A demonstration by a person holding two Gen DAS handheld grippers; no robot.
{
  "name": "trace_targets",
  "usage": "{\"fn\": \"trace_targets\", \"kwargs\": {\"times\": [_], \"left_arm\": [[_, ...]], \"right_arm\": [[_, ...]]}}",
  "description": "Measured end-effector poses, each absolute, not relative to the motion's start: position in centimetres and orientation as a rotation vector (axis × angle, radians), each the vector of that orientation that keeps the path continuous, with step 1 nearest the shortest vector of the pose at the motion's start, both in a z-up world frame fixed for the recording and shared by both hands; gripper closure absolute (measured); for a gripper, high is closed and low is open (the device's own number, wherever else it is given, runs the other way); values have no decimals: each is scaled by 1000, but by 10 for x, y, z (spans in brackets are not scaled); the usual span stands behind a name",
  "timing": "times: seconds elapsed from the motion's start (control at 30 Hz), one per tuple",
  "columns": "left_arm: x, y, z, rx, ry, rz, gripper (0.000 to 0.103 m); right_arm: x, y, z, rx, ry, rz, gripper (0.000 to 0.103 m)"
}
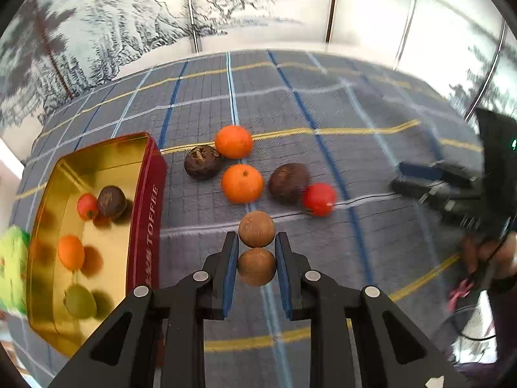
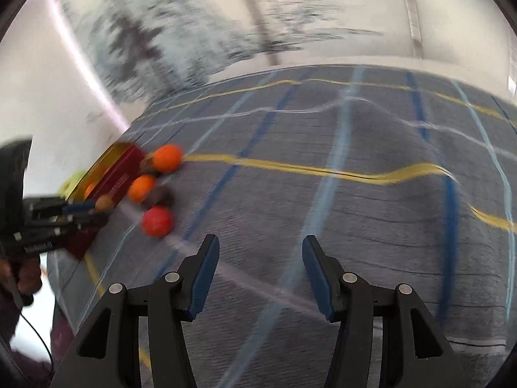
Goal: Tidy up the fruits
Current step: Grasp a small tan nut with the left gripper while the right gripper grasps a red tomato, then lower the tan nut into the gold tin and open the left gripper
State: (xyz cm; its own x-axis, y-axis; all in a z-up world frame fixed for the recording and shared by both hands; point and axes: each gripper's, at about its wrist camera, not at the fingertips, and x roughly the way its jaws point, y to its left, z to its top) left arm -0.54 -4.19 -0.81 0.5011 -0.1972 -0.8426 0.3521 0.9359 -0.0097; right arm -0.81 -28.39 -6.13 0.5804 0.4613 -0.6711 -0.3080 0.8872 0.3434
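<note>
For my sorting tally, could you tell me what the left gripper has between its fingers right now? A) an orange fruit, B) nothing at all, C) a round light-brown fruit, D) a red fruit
C: in the left wrist view the left gripper is shut on a round light-brown fruit, while the orange fruits and the red fruit lie loose on the checked cloth.
</note>
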Motion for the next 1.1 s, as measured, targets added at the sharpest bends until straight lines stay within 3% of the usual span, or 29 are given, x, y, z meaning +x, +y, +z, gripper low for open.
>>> {"fn": "trace_targets", "kwargs": {"times": [0.23,0.5,0.57,0.6,1.1], "left_arm": [[-31,-37,7,146,958,-329,83],[-47,-14,17,91,939,-287,83],[-50,-6,18,78,935,-268,83],[-52,-1,20,70,931,-258,83],[-51,80,23,16,893,-72,84]], "right_arm": [[-4,-214,-44,4,823,666,48],[24,-175,-64,-87,873,699,50],[26,-172,-66,-99,861,692,56],[27,-171,-66,-106,861,689,71],[-5,-250,-57,63,817,424,70]]}}
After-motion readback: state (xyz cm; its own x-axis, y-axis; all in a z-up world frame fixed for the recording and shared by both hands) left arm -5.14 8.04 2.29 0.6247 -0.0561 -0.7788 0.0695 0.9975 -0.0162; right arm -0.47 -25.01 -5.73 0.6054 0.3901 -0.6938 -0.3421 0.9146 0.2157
